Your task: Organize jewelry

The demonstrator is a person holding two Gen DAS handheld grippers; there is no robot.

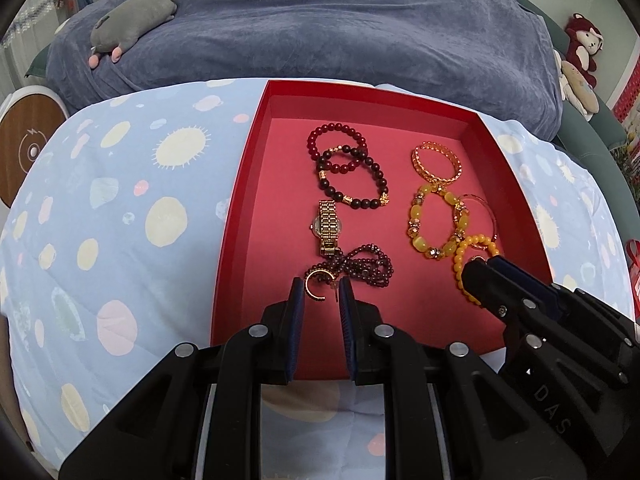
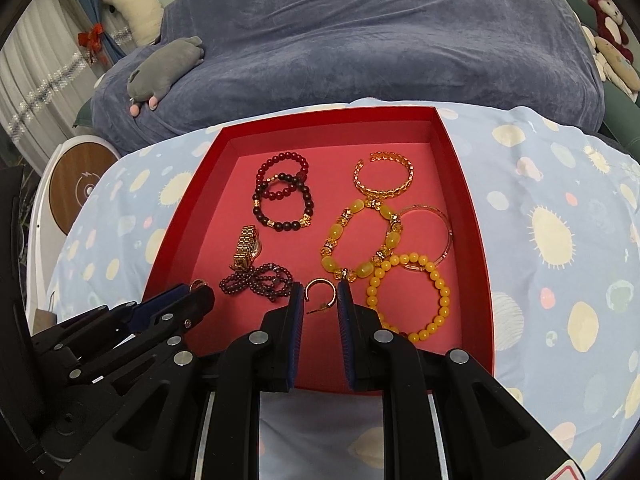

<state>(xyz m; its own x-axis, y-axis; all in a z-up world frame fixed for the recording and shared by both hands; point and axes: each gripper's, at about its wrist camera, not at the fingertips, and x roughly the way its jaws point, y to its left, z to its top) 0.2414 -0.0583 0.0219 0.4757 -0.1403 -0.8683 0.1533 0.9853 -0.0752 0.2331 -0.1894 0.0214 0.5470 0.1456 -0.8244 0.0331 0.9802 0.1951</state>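
Both tongs are down over the near end of a shallow red cardboard tray (image 1: pixel 245 184) on a soft pale-blue quilt printed with planets (image 1: pixel 120 200) on the bed. The left tongs (image 1: pixel 320 292) are nipped narrow on a thin gold hoop earring (image 1: pixel 307 283), its post against one blue ribbed pad. The right tongs (image 2: pixel 319 296), just as narrow, pinch a second gold hoop earring (image 2: pixel 320 280), post hanging below.

The left hoop sits just near of a tangled strand of tiny dark garnet beads (image 1: pixel 368 264), with a gold link watch (image 1: pixel 327 224) beyond. The right hoop is between that strand and a ring of smooth round yellow beads (image 2: pixel 440 292), whose near edge slips under the right tongs. Farther off lies a chunky amber-and-gold bracelet (image 2: pixel 336 236).

The tray's left strip is bare matte red, as is the near edge.
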